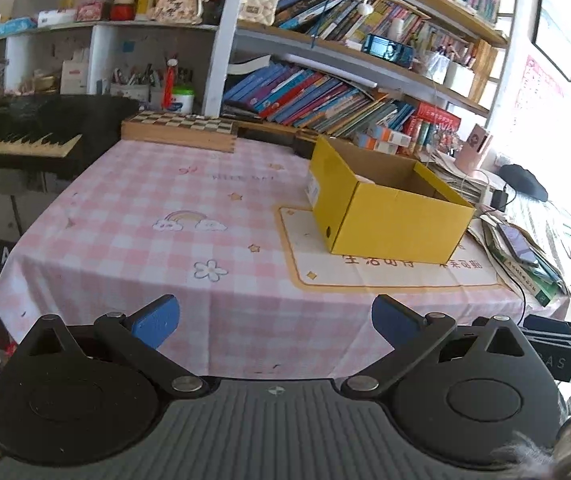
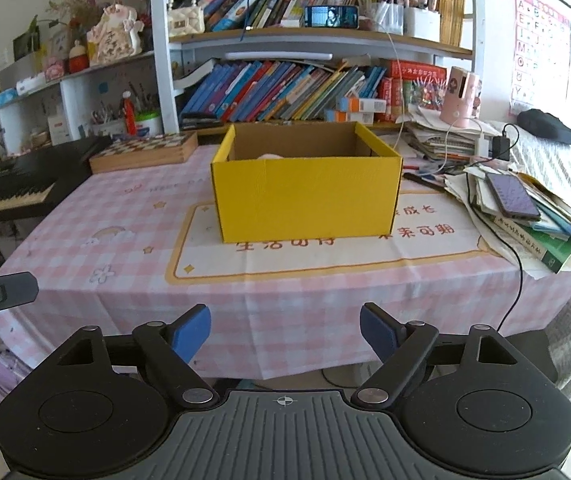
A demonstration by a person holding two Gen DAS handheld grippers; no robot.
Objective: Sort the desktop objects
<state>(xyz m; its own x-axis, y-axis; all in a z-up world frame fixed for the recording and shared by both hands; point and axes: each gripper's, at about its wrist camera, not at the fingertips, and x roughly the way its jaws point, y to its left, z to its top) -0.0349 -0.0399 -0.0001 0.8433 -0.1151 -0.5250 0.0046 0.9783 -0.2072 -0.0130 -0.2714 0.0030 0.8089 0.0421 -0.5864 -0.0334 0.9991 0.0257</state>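
Yellow cardboard box (image 2: 305, 196), open-topped, standing on a cream printed mat (image 2: 325, 256) on the worktop (image 2: 85, 216), which carries a pink checked cloth. In the right wrist view its long side faces the camera squarely and its long axis runs left to right; a pale rounded thing (image 2: 270, 156) just shows above the near wall, too little of it visible to identify. In the left wrist view the box sits to the right, turned corner-on, its long axis running away toward the upper left; the interior shows only brown card, and a white label is on its short end. Right of the box: a heap of papers and books with a phone (image 2: 511, 196) lying on top, and a black cable trailing over the edge. Behind, left: a wooden chessboard case (image 2: 145, 152) and a black keyboard (image 1: 17, 136). Left gripper (image 1: 275, 320): jaws wide apart, nothing between them, near the front edge. Right gripper (image 2: 285, 330): jaws apart, nothing between them.
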